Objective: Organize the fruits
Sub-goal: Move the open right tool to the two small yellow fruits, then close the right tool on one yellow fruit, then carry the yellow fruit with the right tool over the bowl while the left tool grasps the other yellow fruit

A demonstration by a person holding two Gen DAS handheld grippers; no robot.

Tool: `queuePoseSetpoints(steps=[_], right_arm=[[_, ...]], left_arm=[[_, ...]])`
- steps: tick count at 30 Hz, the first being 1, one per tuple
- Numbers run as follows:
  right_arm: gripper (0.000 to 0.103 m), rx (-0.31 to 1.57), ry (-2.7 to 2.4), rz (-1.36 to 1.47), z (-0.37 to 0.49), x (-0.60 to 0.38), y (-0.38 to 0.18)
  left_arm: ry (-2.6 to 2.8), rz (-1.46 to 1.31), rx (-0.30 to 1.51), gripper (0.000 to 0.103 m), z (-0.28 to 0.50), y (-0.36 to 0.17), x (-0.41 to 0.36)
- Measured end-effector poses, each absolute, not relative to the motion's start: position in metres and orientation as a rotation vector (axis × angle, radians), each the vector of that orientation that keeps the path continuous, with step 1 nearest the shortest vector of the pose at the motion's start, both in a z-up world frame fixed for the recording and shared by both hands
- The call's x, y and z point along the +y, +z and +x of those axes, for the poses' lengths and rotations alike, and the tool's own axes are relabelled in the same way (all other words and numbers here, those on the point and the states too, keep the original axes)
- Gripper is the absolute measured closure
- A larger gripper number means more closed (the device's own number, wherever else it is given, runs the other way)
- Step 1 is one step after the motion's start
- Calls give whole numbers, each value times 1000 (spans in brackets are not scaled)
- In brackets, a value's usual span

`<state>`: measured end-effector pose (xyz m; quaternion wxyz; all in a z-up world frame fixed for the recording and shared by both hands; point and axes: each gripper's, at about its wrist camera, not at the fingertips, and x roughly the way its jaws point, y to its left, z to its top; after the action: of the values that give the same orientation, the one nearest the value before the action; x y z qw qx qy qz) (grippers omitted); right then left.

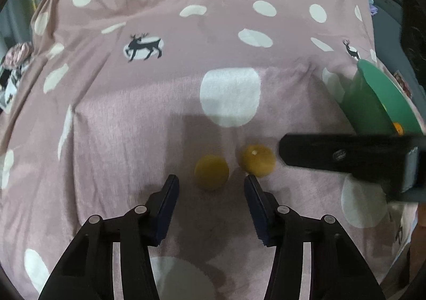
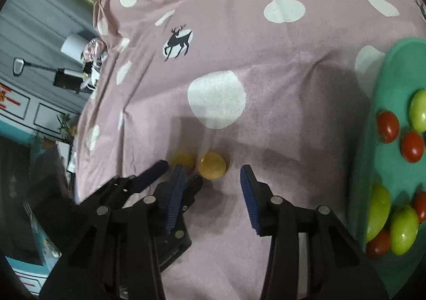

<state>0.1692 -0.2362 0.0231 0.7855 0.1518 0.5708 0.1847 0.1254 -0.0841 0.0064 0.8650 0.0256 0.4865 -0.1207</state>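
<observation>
Two yellow fruits left outside the bowl

Two small yellow fruits lie on the cloth, well to the left of the green bowl (image 2: pixel 383 92), and they look like all that remains for me to gather. The bowl already holds red tomatoes (image 2: pixel 388 126) and green fruits (image 2: pixel 404 229); in the left wrist view a bit of orange also shows just inside its rim.

The far fruit (image 1: pixel 211 172) sits farther from the bowl, just ahead of my left claw (image 1: pixel 210 185). That claw is partly open with nothing between its pads, tips flanking the fruit but not pressing it. The near fruit (image 2: pixel 212 165) lies closer to the bowl, touching or almost touching its neighbour. My right claw (image 2: pixel 211 176) is also partly open and empty, its left finger (image 2: pixel 175 193) crossing over the left claw's tips.

Judging by this, most sorting is done. What remains is to take one fruit in each claw and carry both to the bowl.
</observation>
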Motion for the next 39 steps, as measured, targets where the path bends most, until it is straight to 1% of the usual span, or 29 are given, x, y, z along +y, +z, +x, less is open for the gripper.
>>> queuePoseSetpoints(steps=[2,5,7,10,15,16,17,18,27,30,35,39], right_arm=[[60,1231,387,315,171,-234,20],[61,1248,373,313,173,-233,13],[62,1254,361,308,175,-232,10],[67,1263,366,300,180,-227,5],[69,1288,391,325,185,-222,-4],[70,1274,391,327,184,-221,-4],[75,1268,403,326,184,-219,-4],[76,1262,417,330,184,-218,-4],[76,1263,370,381,181,-230,-4],[76,1261,361,400,180,-235,-2],[76,1231,381,426,172,-240,12],[76,1193,401,450,163,-250,27]], left_arm=[[-269,83,1003,59,127,9,-87],[-243,117,990,65,134,6,-86],[-262,99,1027,67,140,0,-84],[-262,118,1010,70,139,1,-86],[-268,109,1007,71,139,0,-86],[-277,107,1006,77,138,1,-87],[-280,109,1004,77,138,1,-87],[-280,113,1003,77,138,1,-87],[-257,68,1008,77,136,3,-77],[-254,82,985,77,130,10,-78],[-264,119,938,77,116,23,-83],[-270,89,908,77,106,37,-85]])
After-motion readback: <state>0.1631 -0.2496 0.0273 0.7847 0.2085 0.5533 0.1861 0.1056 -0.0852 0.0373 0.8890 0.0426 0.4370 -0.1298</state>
